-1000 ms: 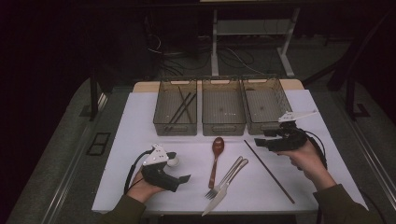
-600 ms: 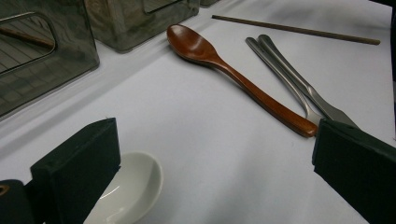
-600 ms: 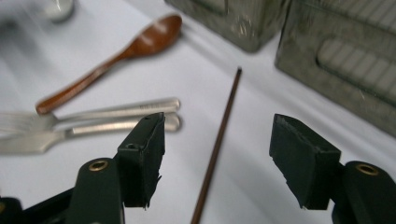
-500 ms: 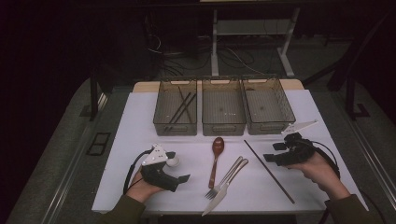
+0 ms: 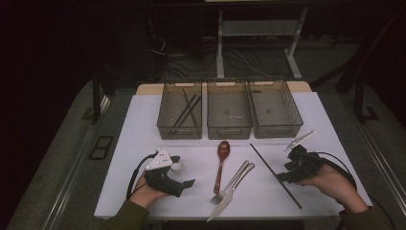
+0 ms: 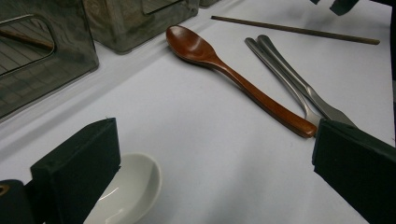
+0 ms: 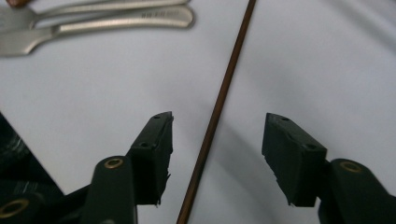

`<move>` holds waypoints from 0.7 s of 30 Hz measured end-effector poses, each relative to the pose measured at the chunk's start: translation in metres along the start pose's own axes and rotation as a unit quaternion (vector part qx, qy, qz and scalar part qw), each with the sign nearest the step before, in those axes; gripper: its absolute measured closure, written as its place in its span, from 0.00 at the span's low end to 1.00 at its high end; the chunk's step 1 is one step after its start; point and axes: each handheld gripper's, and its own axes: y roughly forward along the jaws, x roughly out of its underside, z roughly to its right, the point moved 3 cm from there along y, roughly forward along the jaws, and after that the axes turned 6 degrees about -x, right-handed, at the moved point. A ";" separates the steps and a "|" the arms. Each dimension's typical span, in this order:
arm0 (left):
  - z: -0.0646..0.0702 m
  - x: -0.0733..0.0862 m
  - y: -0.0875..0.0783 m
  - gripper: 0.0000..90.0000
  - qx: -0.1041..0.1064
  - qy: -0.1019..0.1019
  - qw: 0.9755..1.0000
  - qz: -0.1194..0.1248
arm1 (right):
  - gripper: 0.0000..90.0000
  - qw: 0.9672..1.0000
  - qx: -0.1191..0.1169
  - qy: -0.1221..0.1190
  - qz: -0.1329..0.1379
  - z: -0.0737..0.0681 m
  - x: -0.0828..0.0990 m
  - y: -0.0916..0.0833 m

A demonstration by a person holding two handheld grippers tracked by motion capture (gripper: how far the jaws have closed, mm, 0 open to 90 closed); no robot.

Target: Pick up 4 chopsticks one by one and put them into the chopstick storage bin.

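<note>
Nearest, lower right of the high view: right gripper (image 5: 283, 176), black, cable trailing, hand gripping its body. Jaws have just been narrowing but are standing apart, straddling the chopstick (image 7: 219, 109) with bare gaps either side in the right gripper view; pads are not yet pinching. Judged to be lining up across the shaft for a pick.

Chopstick (image 5: 275, 175): thin, dark brown, straight, lying loose on the sheet, running diagonally from mid-frame toward the lower right.

Lower left: left gripper (image 5: 187, 182), grey plate on top, resting on the sheet. Jaws are spreading wide and holding nothing. Just beside it, a white spoon (image 6: 123, 191), glossy, ceramic-looking, bowl facing up.

Lower centre: fork (image 5: 231, 182) and knife (image 5: 230, 194), brushed steel, lying side by side and touching. Left of them, a wooden spoon (image 5: 221, 160), reddish lacquer, oval bowl pointing away.

Beneath everything: white sheet (image 5: 139, 139), matte, smooth, probably laid down to make the cutlery stand out.

Middle of frame: three bins in a row, smoky translucent plastic, rectangular. Left bin (image 5: 165, 120) is holding several dark chopsticks, so the loose one likely belongs there; middle bin (image 5: 229, 130) and right bin (image 5: 292, 115) are looking bare.

Far: dark floor, cables, a table frame.
</note>
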 end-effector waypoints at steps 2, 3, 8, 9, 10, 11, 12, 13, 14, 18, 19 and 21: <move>0.000 0.000 0.000 0.00 0.000 0.000 1.000 0.000 | 0.51 1.000 0.001 -0.003 -0.018 -0.002 0.002 0.002; 0.000 0.000 0.000 0.00 0.000 0.000 1.000 0.000 | 0.52 1.000 0.003 -0.002 -0.029 -0.003 0.003 0.003; 0.000 0.000 0.000 0.00 0.000 0.001 1.000 -0.001 | 0.60 0.997 0.005 -0.004 -0.070 -0.006 0.007 0.010; 0.000 0.000 0.000 0.00 0.000 0.001 1.000 -0.001 | 0.61 0.997 0.004 -0.006 -0.077 -0.006 0.007 0.012; 0.000 0.000 0.000 0.00 0.001 0.001 1.000 -0.001 | 0.63 0.997 0.003 -0.007 -0.083 -0.007 0.008 0.013; 0.000 0.000 0.001 0.00 0.000 0.001 1.000 -0.001 | 0.64 0.996 0.002 -0.008 -0.087 -0.007 0.008 0.015; 0.000 0.000 0.001 0.00 0.000 0.001 1.000 -0.001 | 0.65 0.996 0.003 -0.007 -0.092 -0.007 0.008 0.017; 0.000 0.000 0.001 0.00 0.000 0.001 1.000 -0.002 | 0.67 0.995 0.005 -0.007 -0.098 -0.007 0.009 0.018; 0.000 0.000 0.001 0.00 0.000 0.001 1.000 -0.001 | 0.67 0.995 0.007 -0.008 -0.103 -0.006 0.009 0.020; 0.000 0.000 0.001 0.00 0.001 0.002 1.000 -0.002 | 0.72 0.993 0.009 -0.014 -0.117 -0.007 0.010 0.023; 0.000 0.000 0.001 0.00 0.001 0.002 1.000 -0.002 | 0.73 0.992 0.011 -0.015 -0.121 -0.008 0.011 0.023; 0.001 0.000 0.001 0.00 0.001 0.002 1.000 -0.002 | 0.75 0.992 0.011 -0.018 -0.126 -0.008 0.011 0.024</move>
